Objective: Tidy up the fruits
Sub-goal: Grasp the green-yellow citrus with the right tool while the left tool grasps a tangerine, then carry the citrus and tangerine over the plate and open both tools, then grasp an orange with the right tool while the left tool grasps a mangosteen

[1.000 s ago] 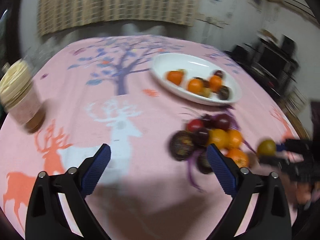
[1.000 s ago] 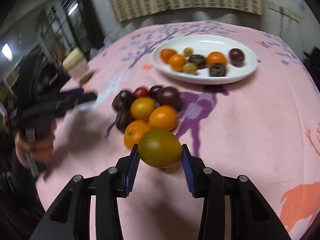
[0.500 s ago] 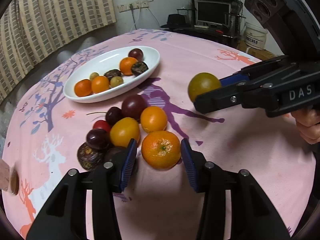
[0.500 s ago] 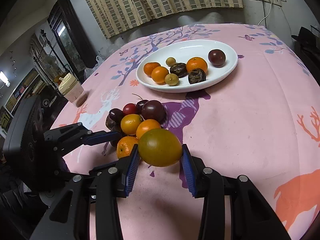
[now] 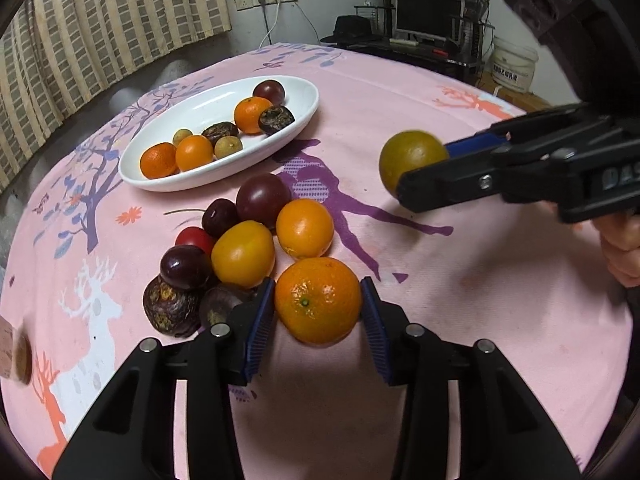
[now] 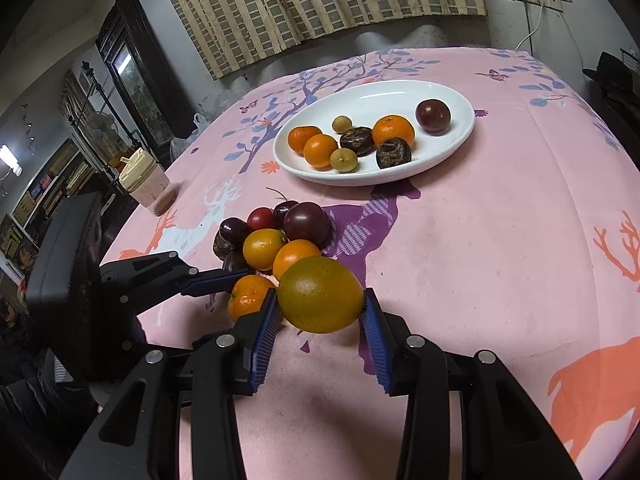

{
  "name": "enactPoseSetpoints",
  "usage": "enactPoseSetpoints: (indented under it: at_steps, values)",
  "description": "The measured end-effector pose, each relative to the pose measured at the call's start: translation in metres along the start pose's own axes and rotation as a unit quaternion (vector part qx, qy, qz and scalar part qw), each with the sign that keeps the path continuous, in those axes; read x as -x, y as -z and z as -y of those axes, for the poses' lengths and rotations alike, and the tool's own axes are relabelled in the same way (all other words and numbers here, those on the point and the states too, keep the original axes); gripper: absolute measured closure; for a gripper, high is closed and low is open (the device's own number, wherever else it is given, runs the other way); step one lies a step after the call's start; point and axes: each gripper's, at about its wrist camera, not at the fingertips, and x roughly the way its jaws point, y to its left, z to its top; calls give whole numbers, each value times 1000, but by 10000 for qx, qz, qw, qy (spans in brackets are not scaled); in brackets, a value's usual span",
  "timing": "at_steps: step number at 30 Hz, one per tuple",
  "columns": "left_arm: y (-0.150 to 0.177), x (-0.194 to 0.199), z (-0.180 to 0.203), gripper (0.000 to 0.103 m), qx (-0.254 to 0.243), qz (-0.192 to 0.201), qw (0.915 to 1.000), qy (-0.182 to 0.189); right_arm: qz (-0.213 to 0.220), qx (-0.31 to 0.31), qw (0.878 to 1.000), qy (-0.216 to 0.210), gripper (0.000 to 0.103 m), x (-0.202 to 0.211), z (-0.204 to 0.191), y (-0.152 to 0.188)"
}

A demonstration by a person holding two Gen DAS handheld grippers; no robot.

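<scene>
My left gripper (image 5: 318, 308) is shut on an orange mandarin (image 5: 318, 300) at the near edge of a pile of loose fruit (image 5: 248, 240) on the pink tablecloth. My right gripper (image 6: 320, 312) is shut on a green-yellow citrus (image 6: 320, 300) and holds it above the cloth, just right of the pile (image 6: 280, 232); it also shows in the left wrist view (image 5: 412, 156). A white oval plate (image 5: 296, 128) (image 6: 452, 148) further back holds several small fruits: mandarins, dark plums, wrinkled dark fruits and pale longans.
A jar with a cream lid (image 6: 142, 180) stands at the table's left edge. Beyond the table are a striped curtain (image 6: 320, 4), a dark cabinet (image 6: 128, 72) and a desk with a monitor (image 5: 428, 16). Bare pink cloth (image 6: 500, 240) lies right of the pile.
My left gripper swung round to the pile and closed on the orange mandarin. My right gripper kept hold of the green-yellow citrus and lifted it slightly.
</scene>
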Motion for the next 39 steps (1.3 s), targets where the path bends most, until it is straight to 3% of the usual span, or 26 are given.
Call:
enactPoseSetpoints:
  at_steps: [4, 7, 10, 15, 21, 23, 25, 26, 27, 31, 35, 39]
  values:
    - [-3, 19, -11, 61, 293, 228, 9992, 153, 107, -35, 9999, 19, 61, -1, 1, -1]
    - [-21, 31, -31, 61, 610, 424, 9967, 327, 745, -171, 9971, 27, 61, 7, 0, -14]
    - [-56, 29, -61, 61, 915, 634, 9937, 126, 1242, -359, 9914, 188, 61, 8, 3, -42]
    - [-117, -9, -115, 61, 1518, 656, 9860, -223, 1377, -532, 9865, 715, 61, -29, 17, -95]
    - [-150, -73, -153, 61, 1750, 80, 9840, -335, 1294, -709, 9843, 968, 61, -70, 37, -124]
    - [-150, -86, -157, 60, 1778, -84, 9833, -393, 1313, -665, 9840, 1003, 59, -73, 39, -126]
    - [-149, -90, -162, 42, 1896, -78, 9806, -490, 1363, -635, 9840, 959, 49, -71, 38, -128]
    - [-147, -88, -164, 30, 1967, -1, 9789, -553, 1395, -616, 9838, 941, 48, -68, 36, -127]
    - [-145, -80, -165, 24, 2073, 119, 9762, -623, 1458, -565, 9831, 954, 48, -63, 33, -127]
    - [-130, -46, -164, 19, 2164, 300, 9738, -633, 1621, -221, 9821, 934, 47, -40, 13, -119]
    - [-96, 7, -154, 11, 2169, 571, 9693, -1004, 1523, -6, 9846, 854, 45, -29, -2, -101]
    - [-45, 42, -139, 5, 2519, 851, 9568, -1181, 1191, 1, 9899, 769, 45, -33, -10, -74]
